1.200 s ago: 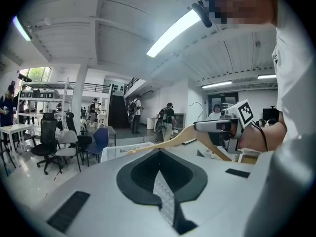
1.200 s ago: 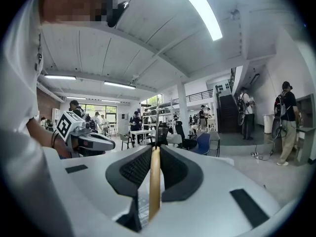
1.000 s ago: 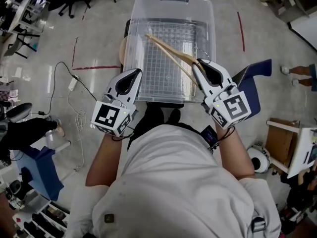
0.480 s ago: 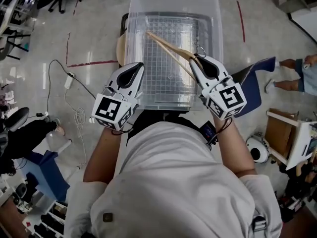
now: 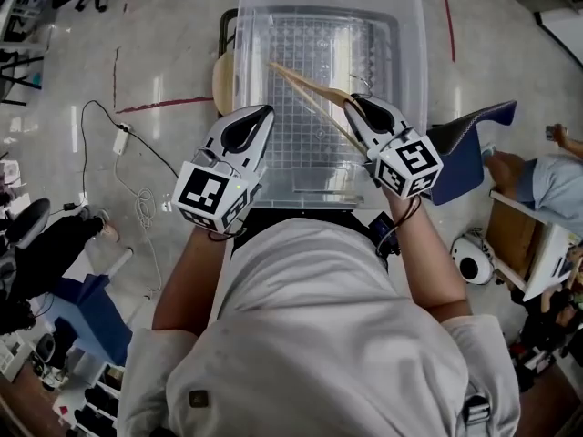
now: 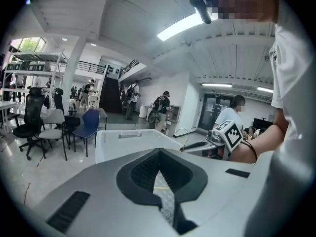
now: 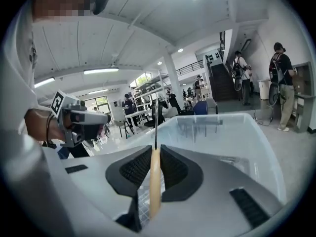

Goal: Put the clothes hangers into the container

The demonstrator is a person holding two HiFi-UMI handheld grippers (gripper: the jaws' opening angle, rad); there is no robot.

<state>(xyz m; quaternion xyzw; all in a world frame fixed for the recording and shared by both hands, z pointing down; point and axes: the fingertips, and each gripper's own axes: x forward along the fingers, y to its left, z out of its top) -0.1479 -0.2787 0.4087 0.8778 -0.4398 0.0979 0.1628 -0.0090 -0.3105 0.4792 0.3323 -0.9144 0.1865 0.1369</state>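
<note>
Clothes hanger (image 5: 305, 94), where is it, operator?

Operator: It's in my right gripper (image 5: 357, 105). The jaws are clamped on the wooden neck just below the metal hook, and the right gripper view shows the wood pinched edge-on between the pads (image 7: 155, 181). One arm of it slants out over the open top of the clear container (image 5: 410, 53), towards the far left. I can't tell whether it has dipped below the rim.

Desk: And your other hand?

Operator: My left gripper (image 5: 264, 112) has its tips together with nothing between them, and it's hovering at the near wall of the container.

Desk: How do you finish the step cleanly?

Operator: I'd go low and slow. I'd tip the long arm down first so it meets the ribbed floor, then flatten the rest. The hook needs to stay away from the right wall so it can't snag. I'd open the jaws only once the wood is resting, so it doesn't drop or bounce. The left gripper should stay off the plastic.

Desk: Any writing to read?

Operator: No brand or label is legible. The gripper cubes carry only black-and-white square markers.
</note>
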